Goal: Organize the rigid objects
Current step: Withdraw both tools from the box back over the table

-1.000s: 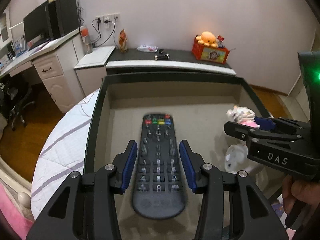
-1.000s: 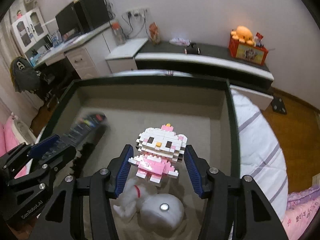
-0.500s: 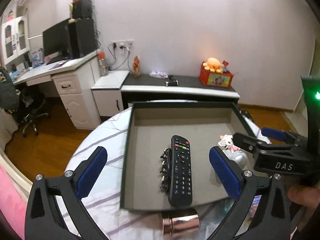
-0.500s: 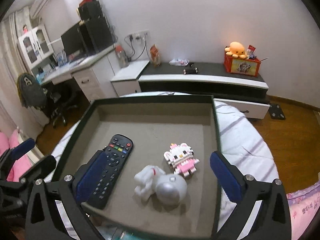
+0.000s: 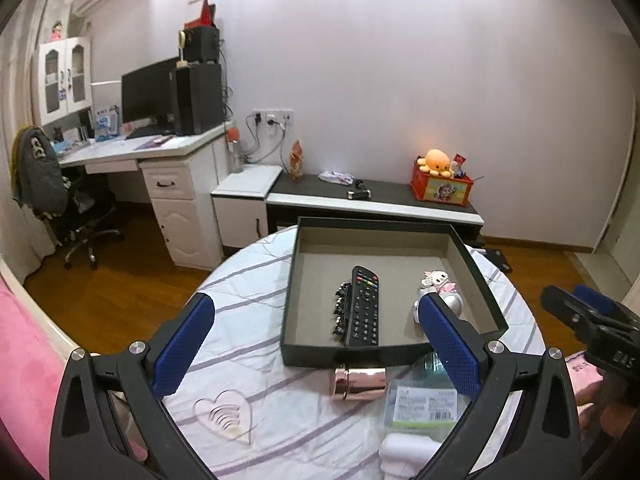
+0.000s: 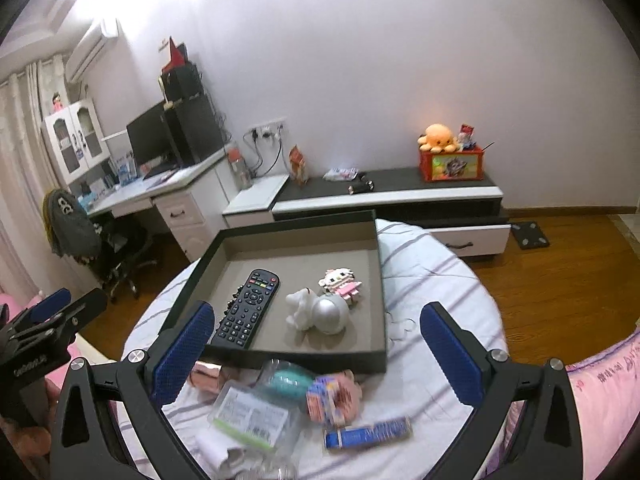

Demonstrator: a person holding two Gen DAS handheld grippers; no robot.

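Both grippers hang above the round table with fingers spread wide and nothing between them. Beyond the left gripper [image 5: 316, 338], the dark tray [image 5: 289, 280] holds the black remote [image 5: 363, 308] and a studded clip [image 5: 340, 313] touching its left edge. Past the right gripper [image 6: 316, 344] lie the white-and-silver astronaut figure [image 6: 320, 312] and pink block cat [image 6: 342, 282]. Nearer the fingertips, outside the tray, clutter crowds the cloth: a rose-gold cylinder [image 5: 359, 383], a labelled plastic box [image 6: 250, 420], 1 blue packet [image 6: 368, 434].
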